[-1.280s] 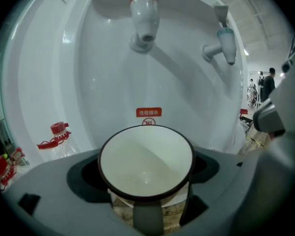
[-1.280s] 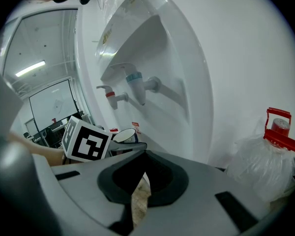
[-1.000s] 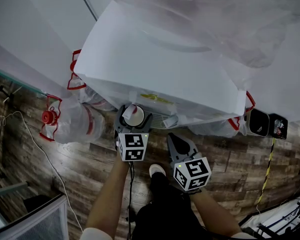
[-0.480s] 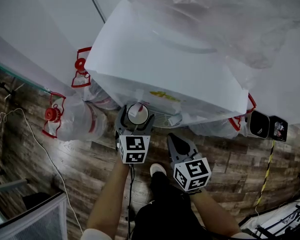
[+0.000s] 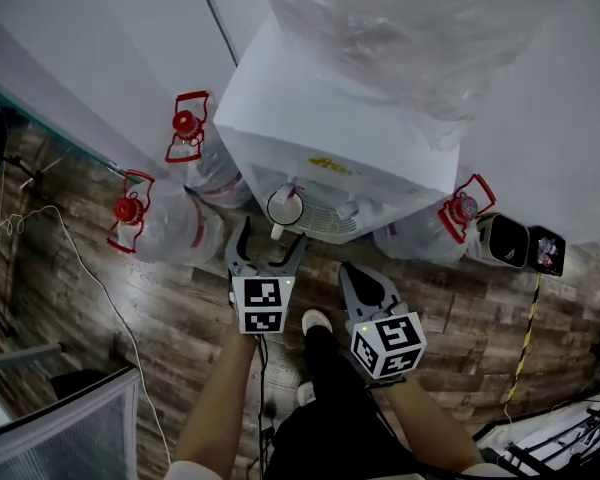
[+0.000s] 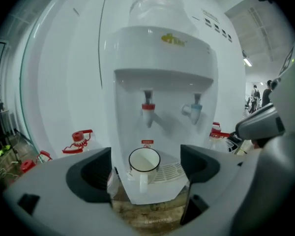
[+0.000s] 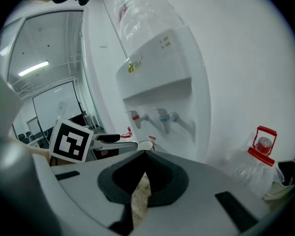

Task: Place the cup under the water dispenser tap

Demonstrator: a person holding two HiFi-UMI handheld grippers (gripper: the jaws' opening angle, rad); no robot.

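Under the red tap the cup sits on the tray, free of your left claw, whose jaws stand apart. Draw straight back, clear of the handle. Your right claw is clenched on nothing.

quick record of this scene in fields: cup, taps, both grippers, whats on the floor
cup: white, upright on the drip tray, directly under the red tap, handle toward the left gripper
blue tap: nothing beneath it
left gripper: open, jaws apart, cup just ahead of them, no contact visible
right gripper: shut, holding nothing
dispenser: white, large clear bottle on top
floor: red-capped water jugs on both sides of the dispenser
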